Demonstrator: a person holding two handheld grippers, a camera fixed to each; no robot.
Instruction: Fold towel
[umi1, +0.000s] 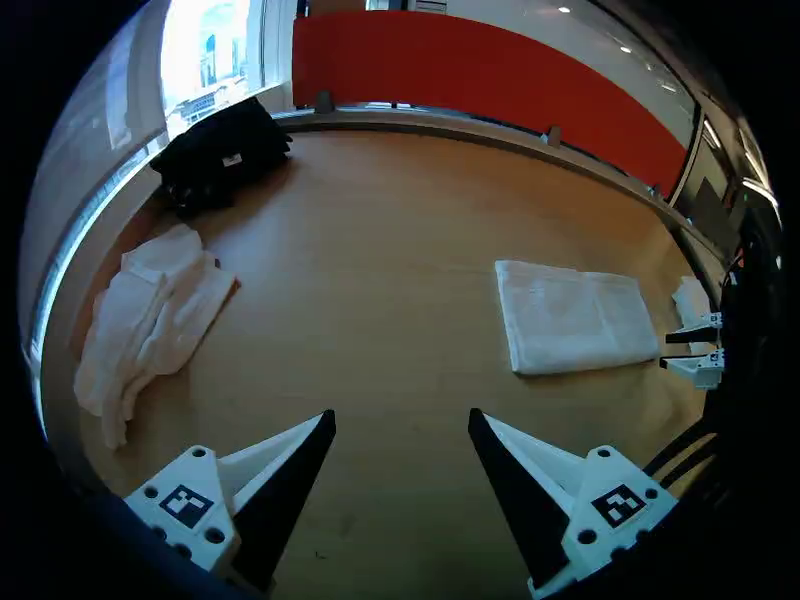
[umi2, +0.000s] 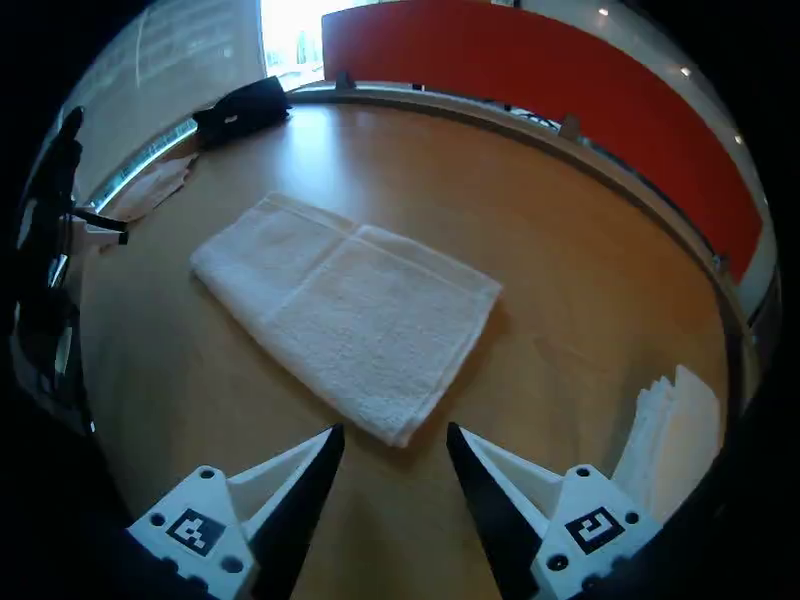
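A broad wooden bench (umi1: 400, 250) runs up to a red partition (umi1: 480, 70) with a bright window beside it. The towel (umi2: 350, 310) lies flat near the middle of the bench, already doubled into a neat rectangle. Well apart from the towel, on its far side from the right gripper, sits a heap of crumpled white cloths (umi1: 150, 320), and beyond that a black bag (umi1: 220, 150). Near the towel's other side is a small stack of folded cloths (umi2: 675, 430).

I'd say one more fold is due: pinch every layer at the corner, lift low, and lay edge on edge.

The right gripper (umi2: 395, 427) tips down at the towel's nearest corner, jaws spread, holding nothing. The left gripper (umi1: 401, 413) hangs higher and well back from the towel, jaws wide apart and empty.
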